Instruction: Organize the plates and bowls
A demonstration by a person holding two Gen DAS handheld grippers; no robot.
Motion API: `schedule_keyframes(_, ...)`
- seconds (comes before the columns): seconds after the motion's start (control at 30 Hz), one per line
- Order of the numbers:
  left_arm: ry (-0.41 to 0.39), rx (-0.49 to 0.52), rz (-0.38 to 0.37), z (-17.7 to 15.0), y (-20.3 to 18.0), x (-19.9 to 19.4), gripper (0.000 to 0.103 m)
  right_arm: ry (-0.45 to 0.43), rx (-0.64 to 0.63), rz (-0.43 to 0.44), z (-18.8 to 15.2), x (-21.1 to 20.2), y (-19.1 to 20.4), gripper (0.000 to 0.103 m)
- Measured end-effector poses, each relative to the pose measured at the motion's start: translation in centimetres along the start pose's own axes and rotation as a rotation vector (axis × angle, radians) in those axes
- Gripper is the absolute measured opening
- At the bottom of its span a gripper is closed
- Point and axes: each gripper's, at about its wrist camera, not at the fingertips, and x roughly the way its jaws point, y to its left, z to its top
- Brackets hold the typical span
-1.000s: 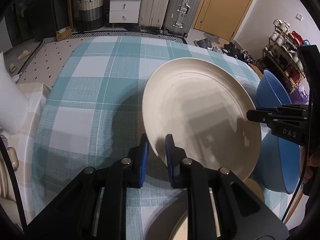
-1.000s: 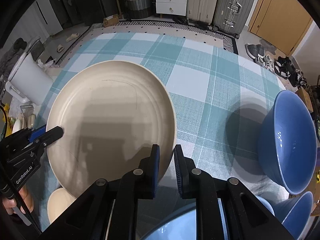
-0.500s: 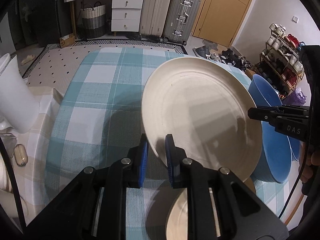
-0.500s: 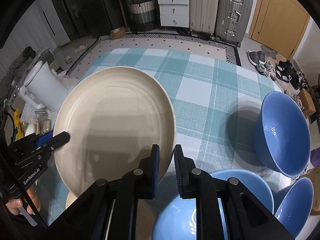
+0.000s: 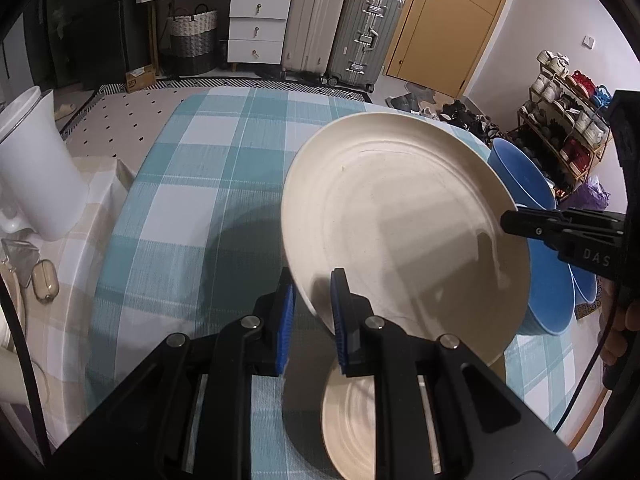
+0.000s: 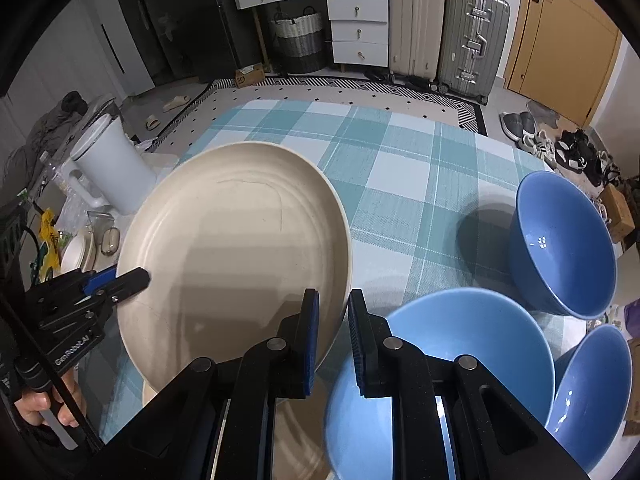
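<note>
A large cream plate [image 5: 404, 232] [image 6: 240, 248] hangs tilted above the checked tablecloth [image 5: 192, 184], carried by both grippers. My left gripper [image 5: 314, 292] is shut on its near left rim; in the right wrist view the same gripper [image 6: 136, 278] pinches the plate's left edge. My right gripper [image 6: 333, 312] is shut on the opposite rim and shows as a black finger [image 5: 532, 226] at the plate's right edge. A smaller cream plate [image 5: 352, 416] lies on the table beneath. Three blue bowls [image 6: 564, 244] [image 6: 444, 376] [image 6: 592, 388] sit to the right.
A white jug [image 5: 36, 168] stands on a beige-clothed side surface at the left, with small items and stacked cream dishes [image 6: 80, 250] near it. Suitcases [image 6: 472, 36], drawers and a basket line the far wall. A shoe rack [image 5: 568, 128] is at the right.
Both grippers have lifted the large plate higher and pulled it back toward me; more of the table and room shows. The small plate and the near blue bowls have come into view below.
</note>
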Motion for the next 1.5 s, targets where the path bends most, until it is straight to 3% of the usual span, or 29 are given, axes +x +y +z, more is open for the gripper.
schedule_keyframes(0.97, -0.057, 0.056, -0.004, -4.7, -2.6, -6.4, 0.014, -0.069, 0.024, 0.006, -6.5, -5.5, 1.3, 0.015)
schedule_keyframes(1.5, -0.059, 0.087, -0.008, -7.4, -3.1, -7.1, 0.014, -0.064, 0.035, -0.004, -9.4, -5.9, 1.9, 0.015)
